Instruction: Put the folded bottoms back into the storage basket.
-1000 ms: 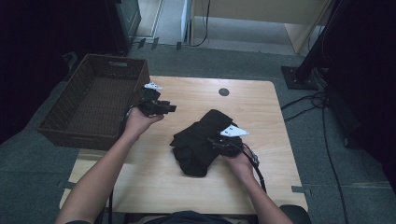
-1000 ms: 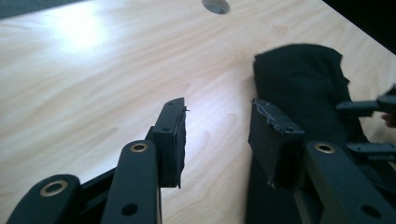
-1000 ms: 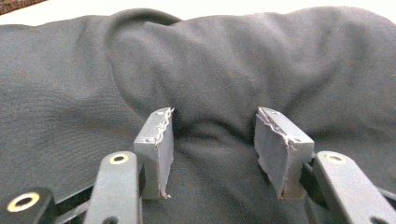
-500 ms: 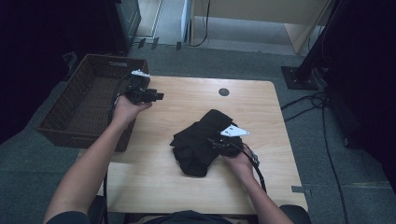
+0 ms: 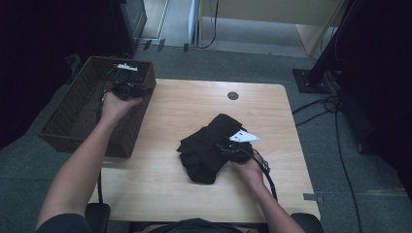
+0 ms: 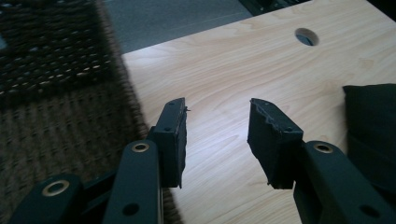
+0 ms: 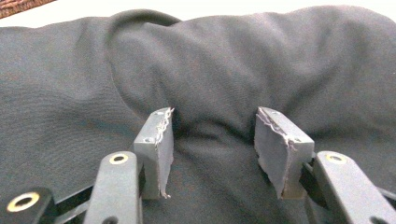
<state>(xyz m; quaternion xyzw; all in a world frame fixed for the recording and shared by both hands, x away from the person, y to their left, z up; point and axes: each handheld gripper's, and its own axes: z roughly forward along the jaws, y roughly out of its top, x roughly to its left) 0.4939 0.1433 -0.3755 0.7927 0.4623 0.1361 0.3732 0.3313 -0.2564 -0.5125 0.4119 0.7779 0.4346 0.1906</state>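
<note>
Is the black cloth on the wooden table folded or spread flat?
Folded: the black cloth lies bunched in thick overlapping layers, not flat, on the wooden table.

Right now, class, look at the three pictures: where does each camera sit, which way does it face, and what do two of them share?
High view: above the table, facing forward and down; both forearms, left hand-held gripper over the basket.
Left gripper view: on that gripper, over the basket's edge; open jaws.
Right gripper view: on the right hand-held gripper, against the black cloth.
Shared: all three show the cloth.
</note>
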